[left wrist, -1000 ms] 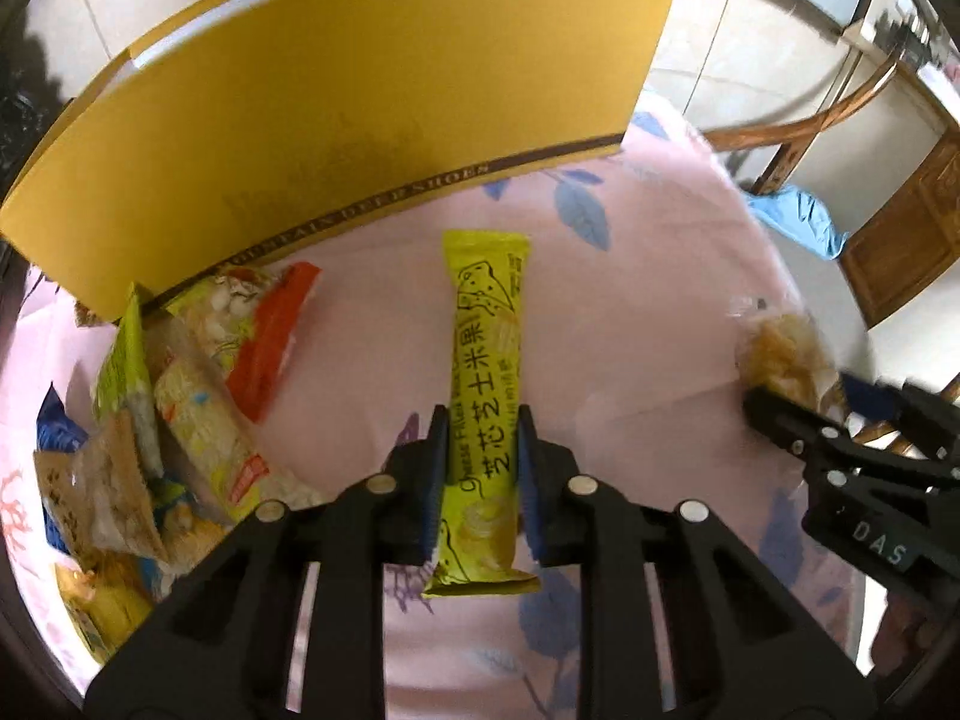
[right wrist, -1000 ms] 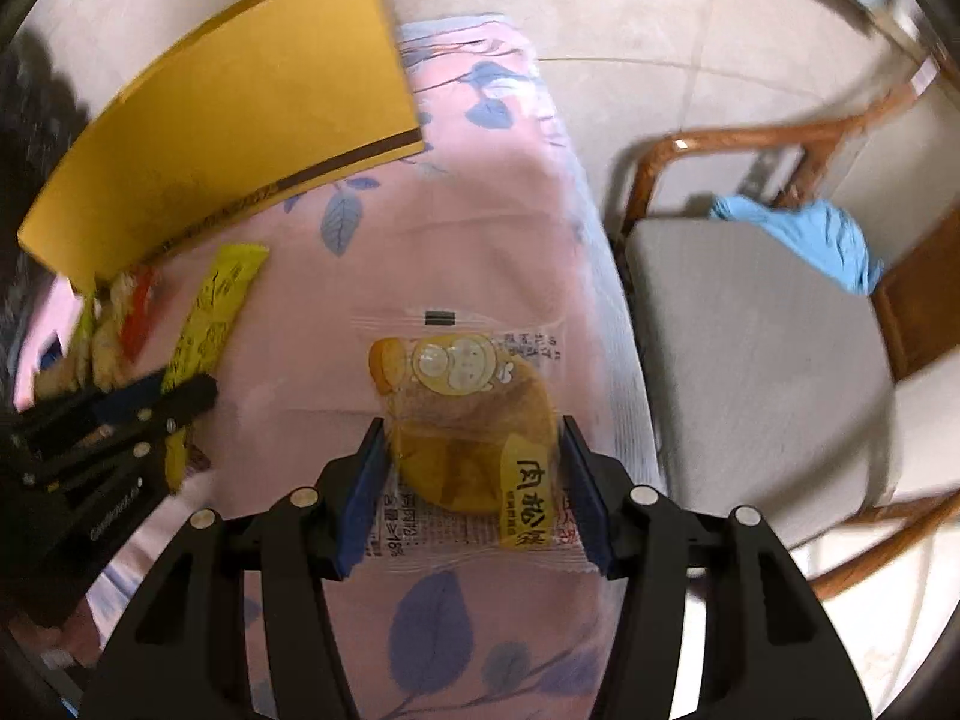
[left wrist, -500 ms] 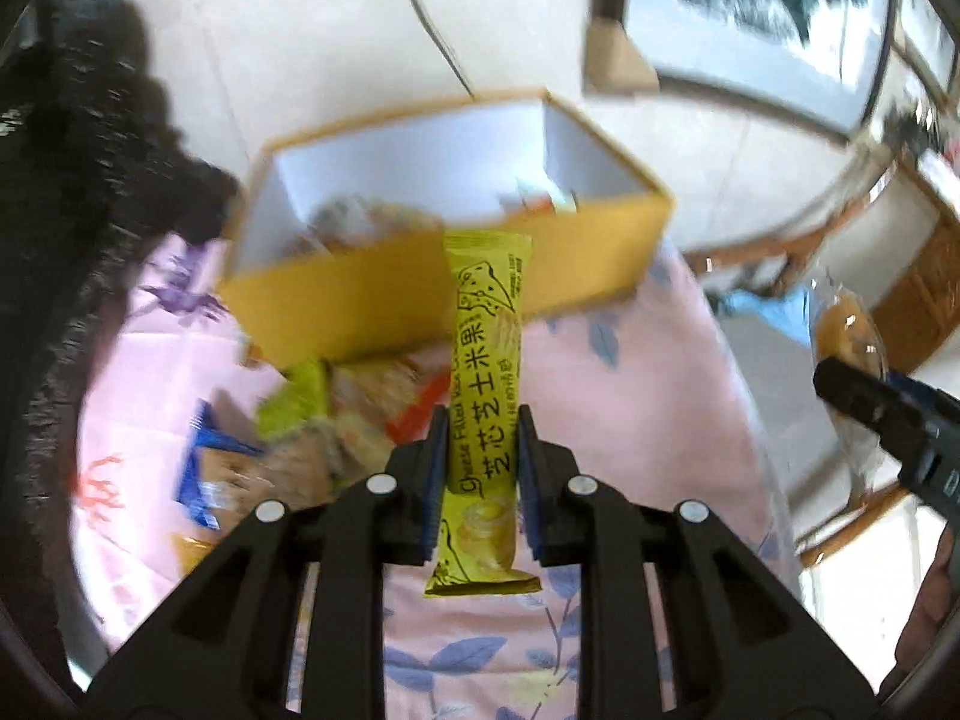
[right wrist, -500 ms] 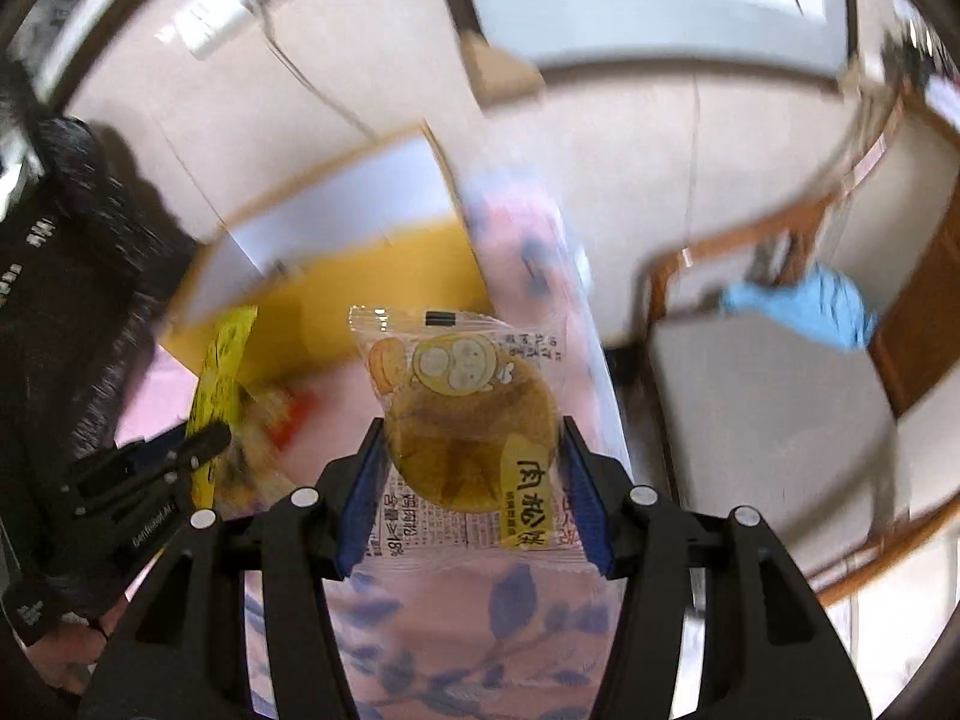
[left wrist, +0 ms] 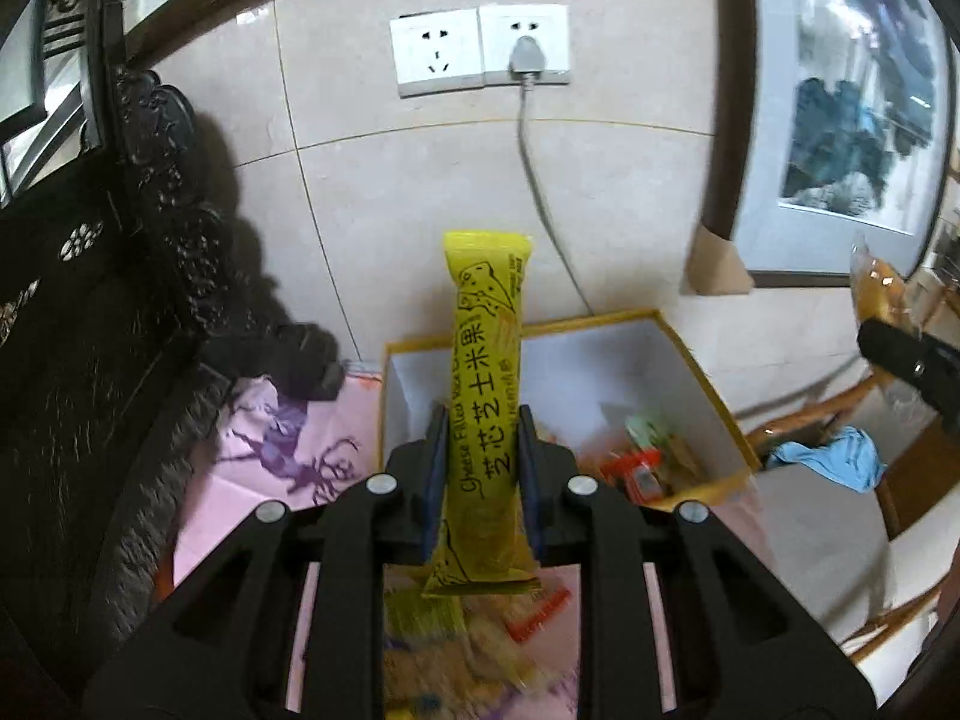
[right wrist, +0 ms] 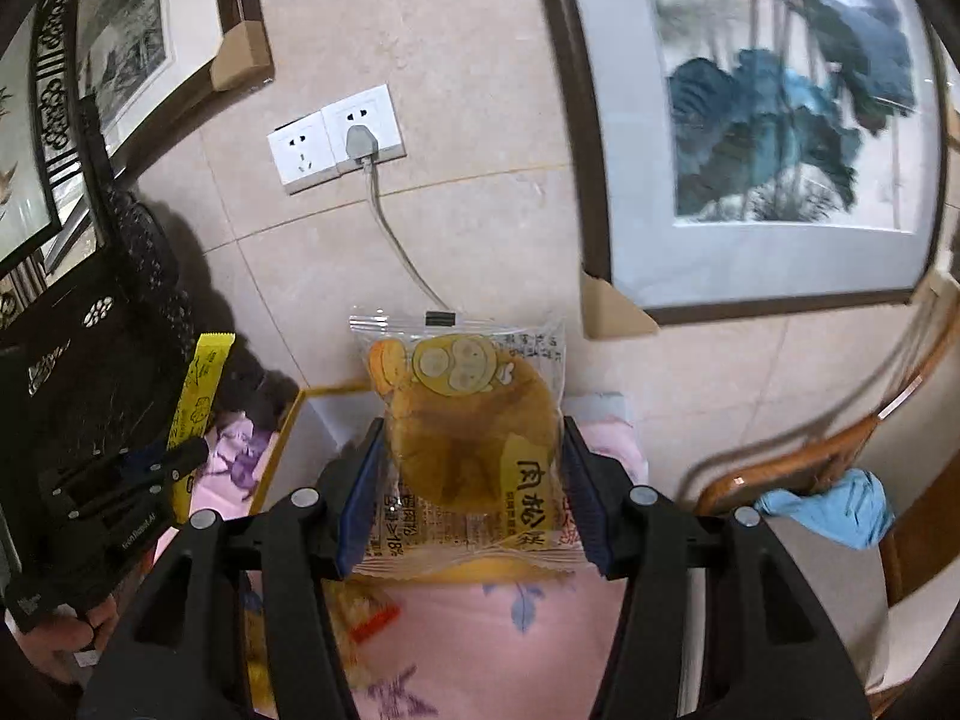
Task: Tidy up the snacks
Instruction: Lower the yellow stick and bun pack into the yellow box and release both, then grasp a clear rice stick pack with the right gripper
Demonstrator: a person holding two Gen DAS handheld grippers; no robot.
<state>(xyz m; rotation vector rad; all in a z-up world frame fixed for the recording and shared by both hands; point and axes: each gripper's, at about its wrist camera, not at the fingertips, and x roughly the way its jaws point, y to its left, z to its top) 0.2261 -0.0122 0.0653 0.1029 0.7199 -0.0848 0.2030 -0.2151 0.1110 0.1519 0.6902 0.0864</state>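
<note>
My left gripper (left wrist: 483,420) is shut on a long yellow snack stick (left wrist: 486,324), which it holds up in the air, pointing away from me. Below and beyond it stands an open yellow box (left wrist: 708,378) with a white inside and a few snack packs (left wrist: 642,468) at its bottom. My right gripper (right wrist: 471,438) is shut on a clear-wrapped round bun pack (right wrist: 468,414), also lifted above the table. In the right wrist view the left gripper (right wrist: 162,468) and its yellow stick (right wrist: 201,384) hang at the left, beside the box's rim (right wrist: 279,444).
A pink flowered cloth (right wrist: 480,624) covers the table, with loose snack packs (left wrist: 456,642) blurred below my grippers. A tiled wall with sockets (left wrist: 480,51) and framed paintings (right wrist: 780,120) is behind the box. A wooden chair (right wrist: 804,462) with a blue cloth (right wrist: 834,507) stands at the right; dark carved furniture (left wrist: 90,330) stands at the left.
Both grippers have risen from the pink cloth with their snacks and tilted up. The box's open top and the wall behind it have come into view.
</note>
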